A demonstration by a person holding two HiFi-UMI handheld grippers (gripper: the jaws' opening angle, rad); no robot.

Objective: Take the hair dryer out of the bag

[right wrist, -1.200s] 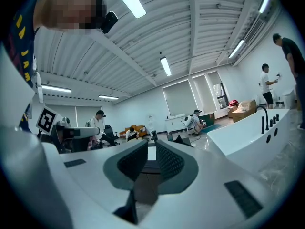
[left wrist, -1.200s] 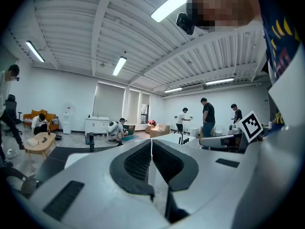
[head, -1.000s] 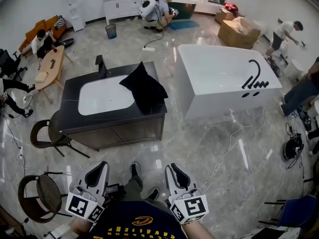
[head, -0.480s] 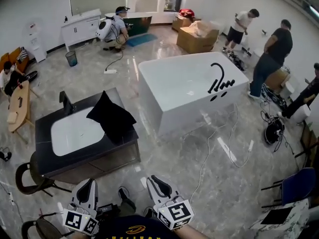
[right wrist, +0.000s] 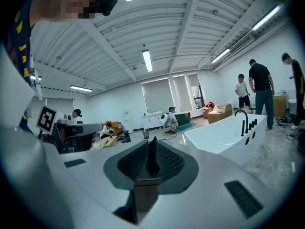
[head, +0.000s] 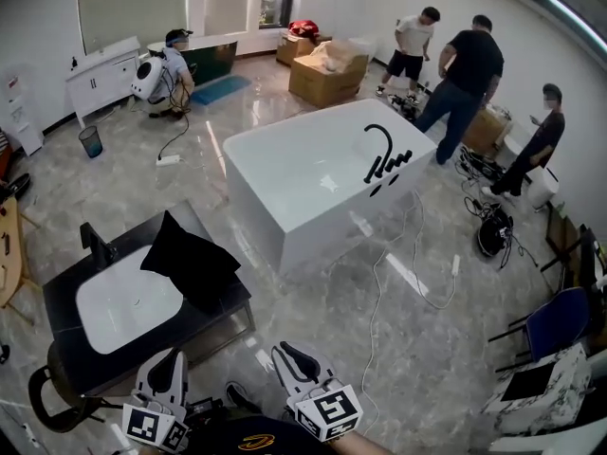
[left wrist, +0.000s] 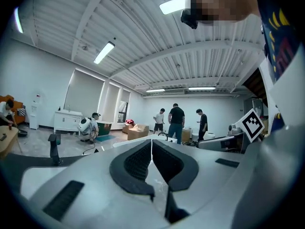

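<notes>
The black bag [head: 190,259] lies crumpled on the dark sink counter [head: 223,301], beside the white basin [head: 128,306]. No hair dryer shows in any view. My left gripper [head: 169,358] is at the bottom edge of the head view, short of the counter's front; its pads [left wrist: 138,159] meet with nothing between them. My right gripper [head: 283,351] hangs over bare floor to the right of the counter. Its jaws are closed tip to tip and empty in the right gripper view [right wrist: 151,144]. Both point roughly level into the room.
A white freestanding bathtub [head: 313,183] with a black tap [head: 379,150] stands behind and right of the counter. White cables [head: 408,273] trail over the marble floor. A black chair [head: 52,396] is at the counter's left, a blue chair [head: 560,320] at far right. Several people stand or crouch at the back.
The head view has swung right: counter and bag slid to the lower left, the tub toward the middle. Both grippers swung along with it and sit lower in the picture, jaws unchanged.
</notes>
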